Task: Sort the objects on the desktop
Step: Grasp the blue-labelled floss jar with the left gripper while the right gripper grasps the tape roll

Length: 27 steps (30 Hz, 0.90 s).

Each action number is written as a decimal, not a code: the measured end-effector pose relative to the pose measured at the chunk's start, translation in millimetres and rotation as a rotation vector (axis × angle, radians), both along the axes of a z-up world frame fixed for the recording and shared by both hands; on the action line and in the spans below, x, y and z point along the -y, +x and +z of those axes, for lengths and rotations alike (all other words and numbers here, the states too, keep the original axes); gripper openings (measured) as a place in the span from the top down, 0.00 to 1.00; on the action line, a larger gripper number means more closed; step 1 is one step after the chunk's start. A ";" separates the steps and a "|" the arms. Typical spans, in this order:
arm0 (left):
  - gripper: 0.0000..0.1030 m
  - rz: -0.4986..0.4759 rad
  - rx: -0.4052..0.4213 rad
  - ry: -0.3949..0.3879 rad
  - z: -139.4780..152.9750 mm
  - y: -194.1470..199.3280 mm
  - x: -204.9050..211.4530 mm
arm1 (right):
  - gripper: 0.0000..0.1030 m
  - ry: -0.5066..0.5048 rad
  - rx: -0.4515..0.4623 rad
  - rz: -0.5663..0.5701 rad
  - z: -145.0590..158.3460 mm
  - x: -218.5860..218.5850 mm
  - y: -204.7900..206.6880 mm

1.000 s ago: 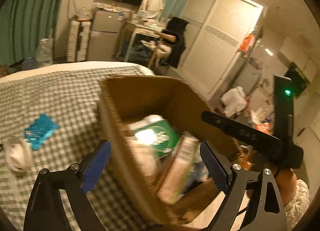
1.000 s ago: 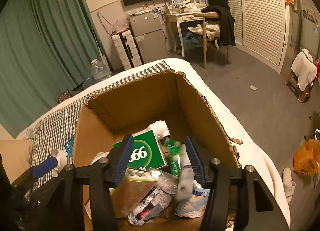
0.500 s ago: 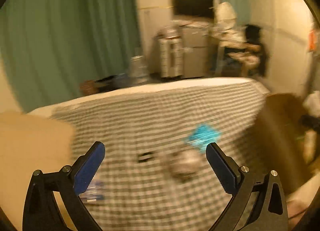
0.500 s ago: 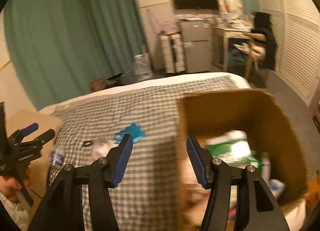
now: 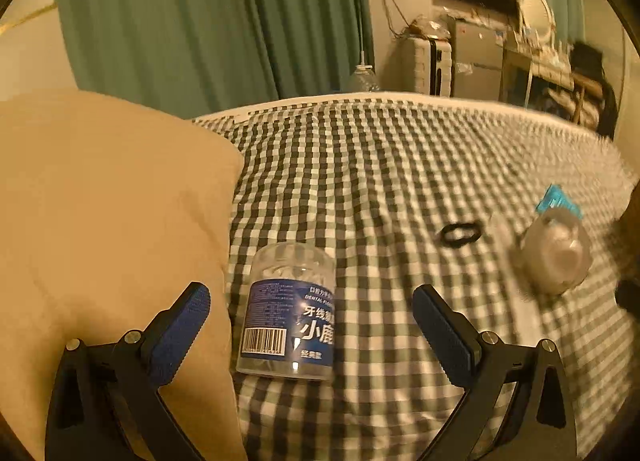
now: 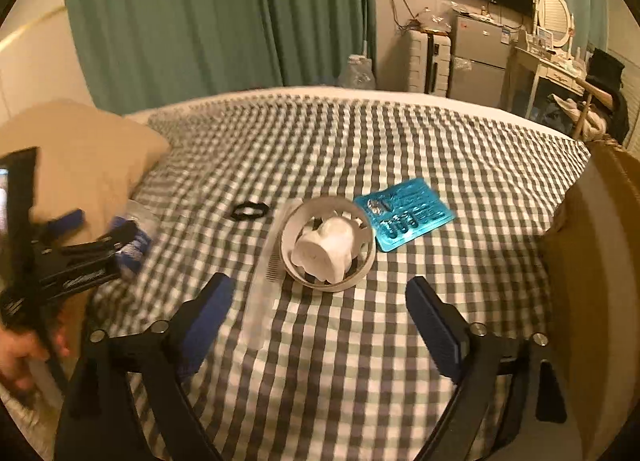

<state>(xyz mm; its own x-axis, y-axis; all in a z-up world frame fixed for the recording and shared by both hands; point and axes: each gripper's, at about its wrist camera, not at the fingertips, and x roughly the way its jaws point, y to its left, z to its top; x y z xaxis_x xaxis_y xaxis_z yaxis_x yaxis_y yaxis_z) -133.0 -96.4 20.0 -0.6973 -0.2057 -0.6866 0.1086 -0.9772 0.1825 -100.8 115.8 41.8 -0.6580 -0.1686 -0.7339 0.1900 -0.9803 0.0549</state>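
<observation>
Left wrist view — floss bottle (image 5: 289,311) lies lengthwise between wide-open, empty left tongs (image 5: 310,327) — right tongs (image 6: 318,311) likewise

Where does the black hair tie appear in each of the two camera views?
Left wrist: the black hair tie lies right of centre on the checked bedcover.
Right wrist: the tie lies left of centre, left of the white round holder.
Shared landmark: the blue packet.

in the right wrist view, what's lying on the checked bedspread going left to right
left gripper over the clear bottle → black hair tie → white round holder → blue packet → cardboard box
</observation>
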 end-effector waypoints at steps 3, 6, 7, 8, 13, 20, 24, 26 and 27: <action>0.00 -0.012 0.031 -0.083 -15.4 -7.5 -9.9 | 0.11 0.012 0.031 -0.035 -17.4 8.2 -15.3; 0.00 -0.017 0.048 -0.109 -22.7 -10.3 -12.9 | 0.11 0.045 0.043 -0.068 -27.7 14.7 -28.4; 0.00 -0.014 0.048 -0.110 -23.7 -11.2 -12.2 | 0.10 0.061 0.049 -0.079 -31.0 16.2 -33.0; 0.00 -0.007 0.053 -0.112 -24.8 -13.3 -11.1 | 0.10 0.080 0.056 -0.092 -34.2 18.9 -36.9; 0.00 0.054 0.106 -0.142 -38.6 -31.8 -0.1 | 0.10 0.196 0.082 -0.109 -47.2 34.7 -50.9; 0.00 -0.043 0.131 -0.075 -52.8 -34.1 -0.4 | 0.10 0.193 0.114 -0.140 -56.8 31.3 -70.2; 0.20 -0.042 0.123 -0.032 -46.4 -28.1 3.9 | 0.21 0.172 0.102 -0.120 -52.7 29.4 -72.4; 0.38 -0.030 0.131 -0.006 -44.6 -27.8 9.6 | 0.21 0.188 0.092 -0.104 -50.9 33.4 -72.8; 0.38 -0.027 0.132 0.016 -43.4 -27.9 12.0 | 0.21 0.200 0.075 -0.096 -48.5 35.2 -70.3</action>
